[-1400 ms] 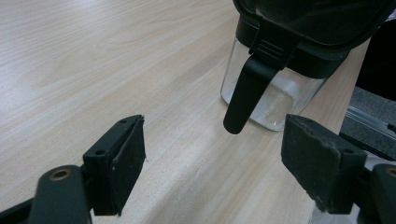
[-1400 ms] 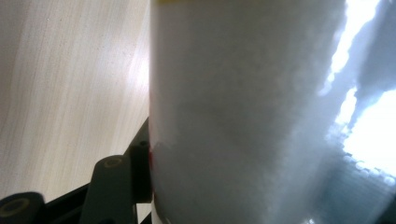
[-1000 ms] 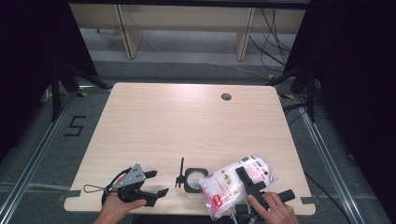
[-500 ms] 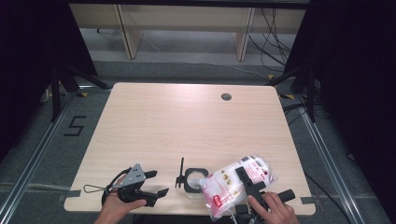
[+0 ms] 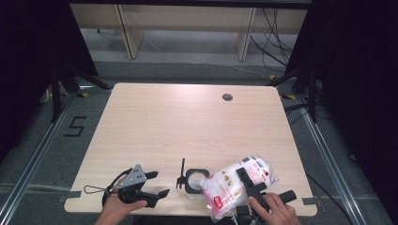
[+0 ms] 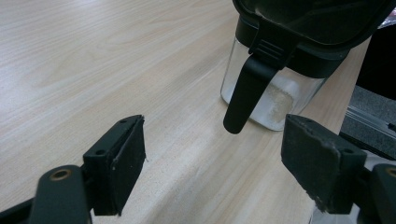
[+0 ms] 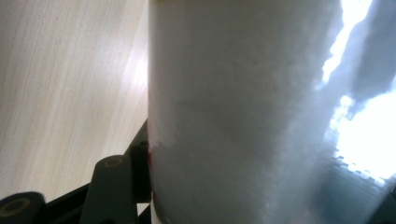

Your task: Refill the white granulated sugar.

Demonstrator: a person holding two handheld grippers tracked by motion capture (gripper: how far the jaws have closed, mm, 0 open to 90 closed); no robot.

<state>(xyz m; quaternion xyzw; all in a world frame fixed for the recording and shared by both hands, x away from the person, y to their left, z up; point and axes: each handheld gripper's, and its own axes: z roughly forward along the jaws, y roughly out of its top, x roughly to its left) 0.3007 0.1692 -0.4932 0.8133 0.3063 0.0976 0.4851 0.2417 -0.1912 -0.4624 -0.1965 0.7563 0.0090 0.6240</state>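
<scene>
Evidently the work in hand is pouring white granules from a plastic bag (image 5: 239,185) into a small clear jar (image 5: 195,180) with a black flip lid, and this looks like the pouring step itself, or the moment just short of it. The right tool (image 5: 253,187) is clamped on the bag, which lies tilted at the near right of the tabletop (image 5: 187,122) with one end reaching to the jar's open mouth; in the right gripper view the bag (image 7: 243,112) is pressed against the one black jaw visible, its white contents close to the lens. The jar stands near the front edge, between the two hands, and in the left gripper view the jar (image 6: 275,93) already holds a little white powder at the bottom, with its lid latch hanging down the near side. The left tool (image 5: 152,185) rests a little to the jar's left, jaws spread wide apart with nothing between them. My guess is that the next move calls for raising the bag's far end so the grains run down, keeping its mouth over the opening; the jar is unsupported and might tip or slide if nudged, so the free tool could well steady it.
</scene>
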